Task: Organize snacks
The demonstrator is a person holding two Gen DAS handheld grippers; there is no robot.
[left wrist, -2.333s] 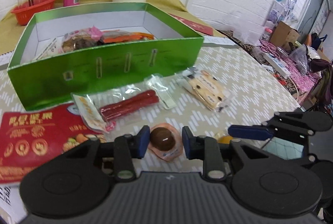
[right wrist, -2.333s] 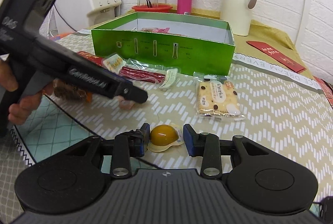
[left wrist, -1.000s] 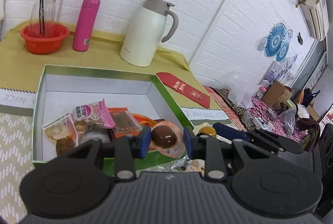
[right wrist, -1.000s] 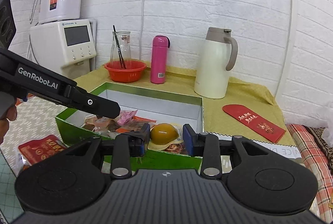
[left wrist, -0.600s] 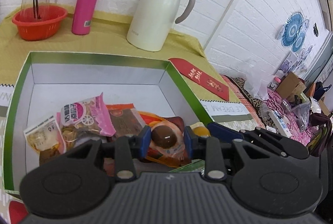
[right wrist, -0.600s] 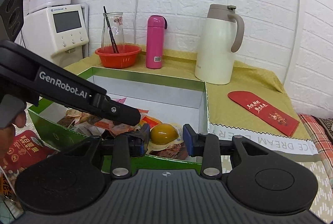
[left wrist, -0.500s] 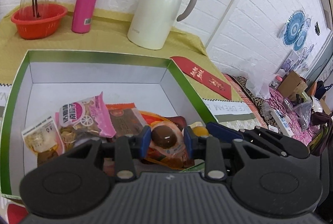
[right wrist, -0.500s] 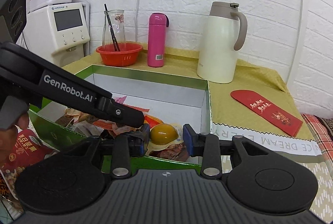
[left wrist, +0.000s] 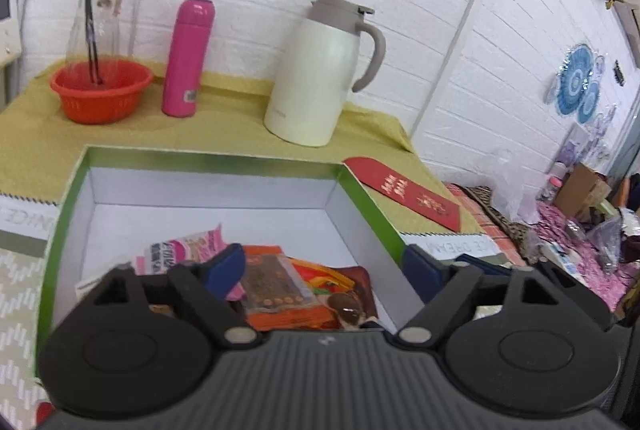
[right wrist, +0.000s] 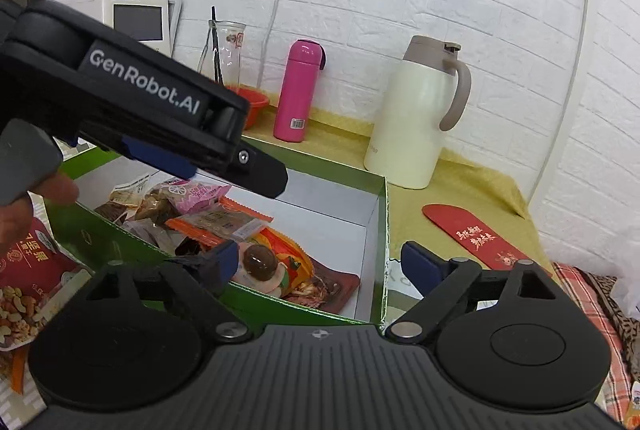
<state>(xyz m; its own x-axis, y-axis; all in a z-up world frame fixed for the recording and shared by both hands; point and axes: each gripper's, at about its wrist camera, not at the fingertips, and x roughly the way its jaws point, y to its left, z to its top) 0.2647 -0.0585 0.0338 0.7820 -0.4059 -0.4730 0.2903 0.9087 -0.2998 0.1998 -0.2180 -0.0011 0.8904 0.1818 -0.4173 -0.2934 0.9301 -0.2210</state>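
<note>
A green box point(left wrist: 208, 160) with a white inside holds several snack packets. My left gripper point(left wrist: 324, 270) is open and empty above the box's near right part. The brown egg packet point(left wrist: 348, 308) lies in the box just below it, also in the right wrist view point(right wrist: 260, 262). My right gripper point(right wrist: 316, 262) is open and empty over the box's near right corner point(right wrist: 380, 254). The yellow packet is not visible. An orange packet point(left wrist: 276, 290) and a pink packet point(right wrist: 200, 196) lie in the pile. The left gripper's body point(right wrist: 132, 110) crosses the right wrist view.
A red nut bag point(right wrist: 24, 270) lies outside the box at the left. Behind the box stand a cream jug point(left wrist: 320, 74), a pink bottle point(left wrist: 188, 58) and a red bowl point(left wrist: 100, 94) with a glass carafe. A red envelope point(left wrist: 404, 192) lies right of the box.
Both grippers have opened. The brown egg packet has dropped from the left gripper into the box. The yellow packet has left the right gripper and is out of sight.
</note>
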